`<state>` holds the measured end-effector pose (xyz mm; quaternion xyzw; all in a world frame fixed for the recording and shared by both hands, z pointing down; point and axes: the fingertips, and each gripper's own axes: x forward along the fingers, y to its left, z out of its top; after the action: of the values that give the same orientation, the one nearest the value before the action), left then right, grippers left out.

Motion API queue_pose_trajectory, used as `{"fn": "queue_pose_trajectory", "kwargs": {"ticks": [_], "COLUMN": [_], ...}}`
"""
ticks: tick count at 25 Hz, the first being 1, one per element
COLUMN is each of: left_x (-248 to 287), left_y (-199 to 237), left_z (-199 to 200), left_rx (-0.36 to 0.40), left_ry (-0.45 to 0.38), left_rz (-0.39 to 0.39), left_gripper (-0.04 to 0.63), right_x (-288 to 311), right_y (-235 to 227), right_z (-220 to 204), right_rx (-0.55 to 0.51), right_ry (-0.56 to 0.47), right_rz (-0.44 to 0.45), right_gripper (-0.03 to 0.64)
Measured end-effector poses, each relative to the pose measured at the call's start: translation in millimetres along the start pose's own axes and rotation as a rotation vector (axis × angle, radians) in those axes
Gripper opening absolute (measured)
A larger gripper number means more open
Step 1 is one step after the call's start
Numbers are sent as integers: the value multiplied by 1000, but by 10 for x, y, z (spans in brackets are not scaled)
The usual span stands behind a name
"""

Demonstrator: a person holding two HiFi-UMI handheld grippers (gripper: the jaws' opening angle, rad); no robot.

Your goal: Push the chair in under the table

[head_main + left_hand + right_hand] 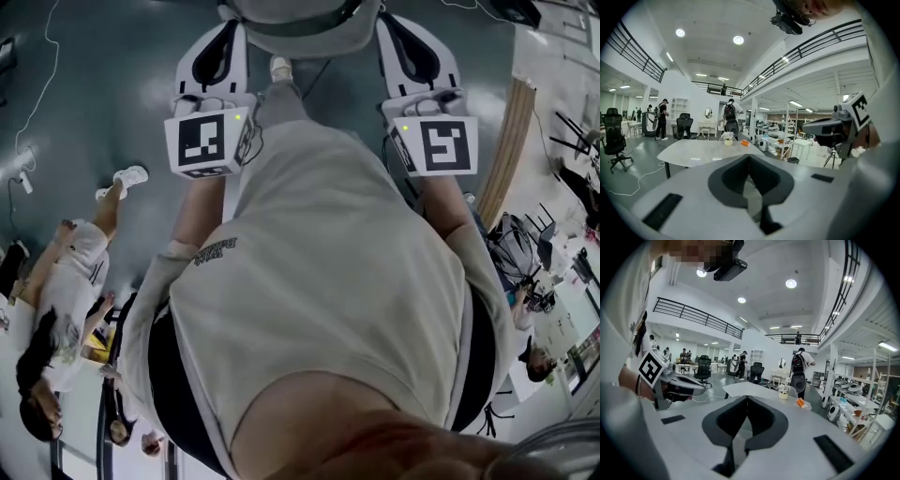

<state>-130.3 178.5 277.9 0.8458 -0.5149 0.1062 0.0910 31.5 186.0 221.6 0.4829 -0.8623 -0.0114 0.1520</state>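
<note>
Both grippers are held out in front of the body, side by side. In the head view their marker cubes, left (208, 141) and right (441, 142), show at the top, and a grey rounded shape (300, 26) lies between their front ends; I cannot tell whether it is the chair. The left gripper (749, 157) is shut with nothing in it, and so is the right gripper (746, 397). Ahead of both stands a white table (693, 152), also in the right gripper view (745, 389), with a small flower pot (727, 138) and an orange thing (745, 143) on it.
Black office chairs (613, 140) (685, 125) stand on the dark floor behind the table. A person with a backpack (731, 117) stands at its far side, others (66, 281) nearby. A white cable (635, 183) lies on the floor. Shelves with white devices (843, 404) are at the right.
</note>
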Motion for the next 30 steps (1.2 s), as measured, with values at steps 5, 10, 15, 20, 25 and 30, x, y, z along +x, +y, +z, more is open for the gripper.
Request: {"fn": "queue_pose_trajectory", "kwargs": {"ticks": [5,10,15,20,25,30], "left_x": [302,579,775,892,994,993], "left_y": [90,247,301,250,240,328], "left_z": [-5,92,184,123,-22,-203], "left_rx": [-20,-35,-54,-72,-141,-192], "left_ry": [37,76,71,124,155,201], "left_rz": [-14,-18,-23,3,40,116], "left_gripper": [9,11,11,11,12,31], "right_x": [294,595,751,803,995,1161], "right_y": [-274,-501,-710,-861,-980,-1067], "right_z": [-53,-24,-45,-168,-426,-550], "right_rx": [-2,10,18,25,45,41], "right_ry": [25,33,49,89,121,148], "right_rz": [-7,-18,-31,-8,64,105], "right_gripper": [11,11,11,11,11,11]}}
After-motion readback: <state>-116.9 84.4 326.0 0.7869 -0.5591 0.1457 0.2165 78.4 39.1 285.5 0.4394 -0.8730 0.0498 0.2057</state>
